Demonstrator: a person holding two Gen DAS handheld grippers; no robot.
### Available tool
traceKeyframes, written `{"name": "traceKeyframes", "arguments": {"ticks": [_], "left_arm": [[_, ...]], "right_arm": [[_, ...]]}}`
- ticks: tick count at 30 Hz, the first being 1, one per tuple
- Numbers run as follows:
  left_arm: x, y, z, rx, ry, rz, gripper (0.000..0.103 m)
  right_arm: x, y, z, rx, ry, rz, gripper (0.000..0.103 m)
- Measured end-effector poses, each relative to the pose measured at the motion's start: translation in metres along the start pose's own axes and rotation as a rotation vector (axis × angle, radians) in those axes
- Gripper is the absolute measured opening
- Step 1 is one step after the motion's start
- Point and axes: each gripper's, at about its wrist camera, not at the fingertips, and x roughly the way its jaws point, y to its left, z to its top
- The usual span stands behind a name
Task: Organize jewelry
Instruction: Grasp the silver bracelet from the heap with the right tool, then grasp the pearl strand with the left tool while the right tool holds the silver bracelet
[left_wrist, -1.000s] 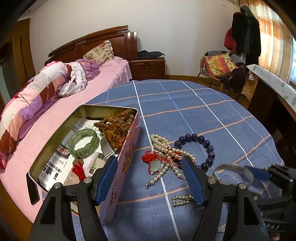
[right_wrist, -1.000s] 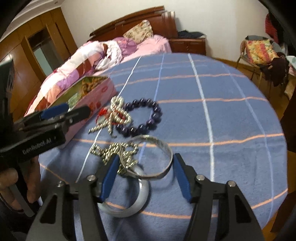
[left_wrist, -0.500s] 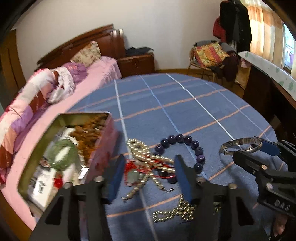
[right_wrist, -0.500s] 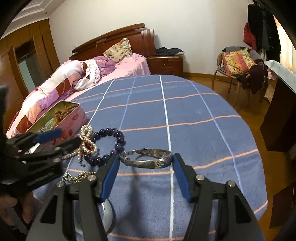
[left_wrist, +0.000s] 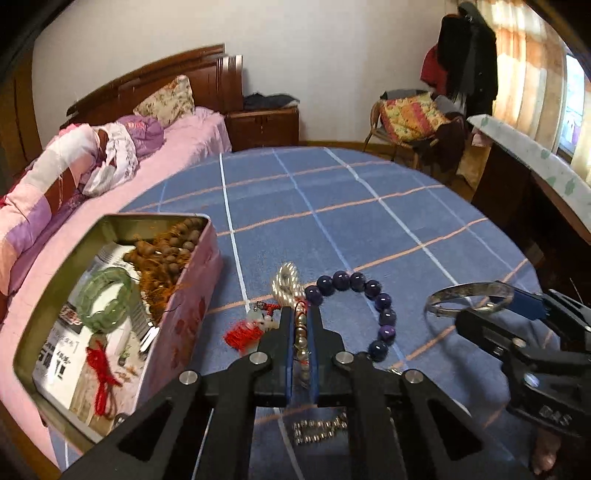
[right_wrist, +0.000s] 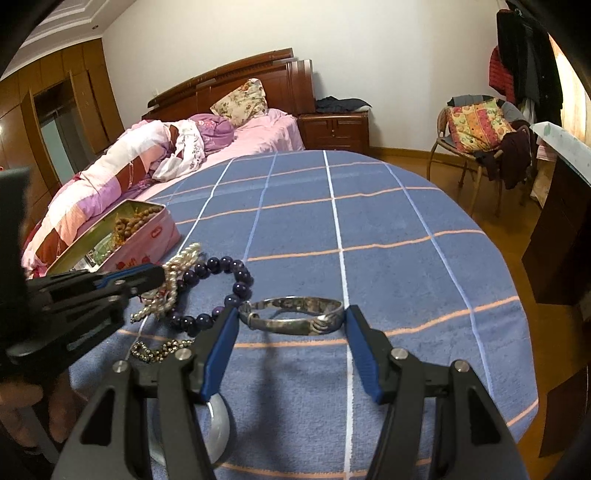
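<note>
Left wrist: jaws hide pearl necklace (left_wrist: 300, 334) midsection.

pearl strand (left_wrist: 289, 281): cream beads, bunched on blue checked surface (left_wrist: 332, 206), near end pinched in left claw (left_wrist: 300, 334)
purple bead bracelet (left_wrist: 364, 295): dark round beads, flat loop, touching pearls
silver bangle (right_wrist: 291, 314): engraved, lifted, spanned between right claw (right_wrist: 291, 325) pads
gold chain (right_wrist: 160, 349): small heap, near edge
tin box (left_wrist: 184, 317): pink, open, holds green bangle (left_wrist: 104, 300), brown beads (left_wrist: 166, 251)
</note>
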Motion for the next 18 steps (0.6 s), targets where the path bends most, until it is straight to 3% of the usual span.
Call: {"name": "traceKeyframes", "arguments": {"ticks": [10,18], "left_arm": [[-0.047,0.021,0.007,-0.080,-0.090,-0.043,0.006],[-0.073,0.040,0.012,-0.125,-0.147,-0.029,0.006]], "right_arm": [[-0.005,0.002,0.004,-0.005,-0.019,-0.003,0.062],[-0.019,0.005,0.011,-0.010,-0.059,0.007,0.062]]}}
